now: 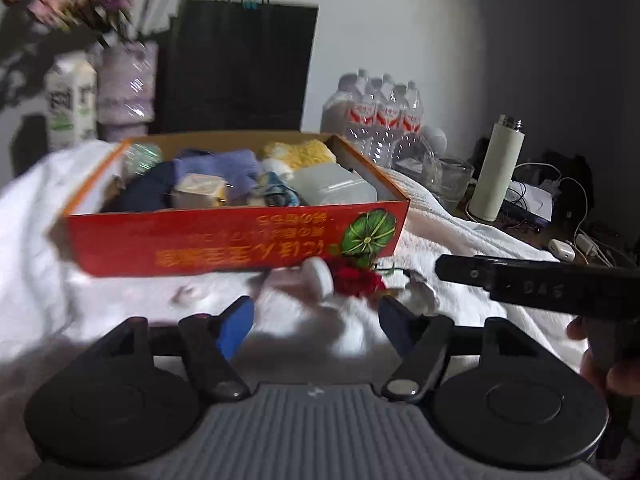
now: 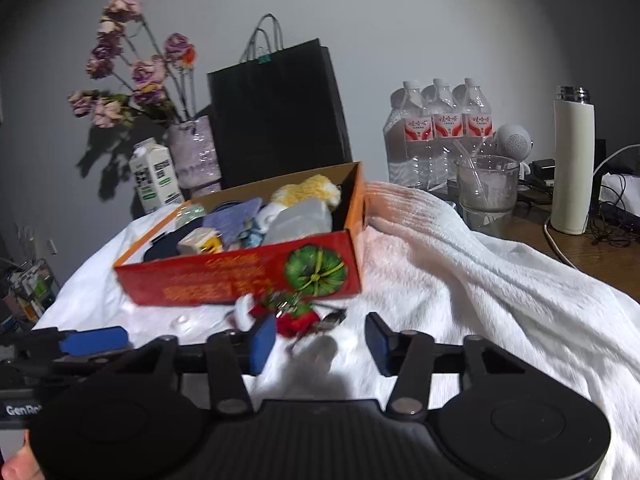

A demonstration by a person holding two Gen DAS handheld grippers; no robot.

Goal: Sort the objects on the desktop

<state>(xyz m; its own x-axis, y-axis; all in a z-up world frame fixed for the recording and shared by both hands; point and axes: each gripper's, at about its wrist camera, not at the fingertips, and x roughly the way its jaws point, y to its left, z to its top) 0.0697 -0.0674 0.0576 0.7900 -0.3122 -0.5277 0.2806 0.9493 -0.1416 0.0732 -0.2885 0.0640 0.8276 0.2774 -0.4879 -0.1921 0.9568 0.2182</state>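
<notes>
Hovering low over the white towel, both tools sit released and empty: left tool, right tool. The red box, centre frame, already holds most items. Left to sort, seemingly, are a red flower and white cap just below it; next, the right tool should straddle the flower.

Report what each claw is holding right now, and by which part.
Nothing is held. The left claw and right claw are both open and empty above the white towel.
</notes>
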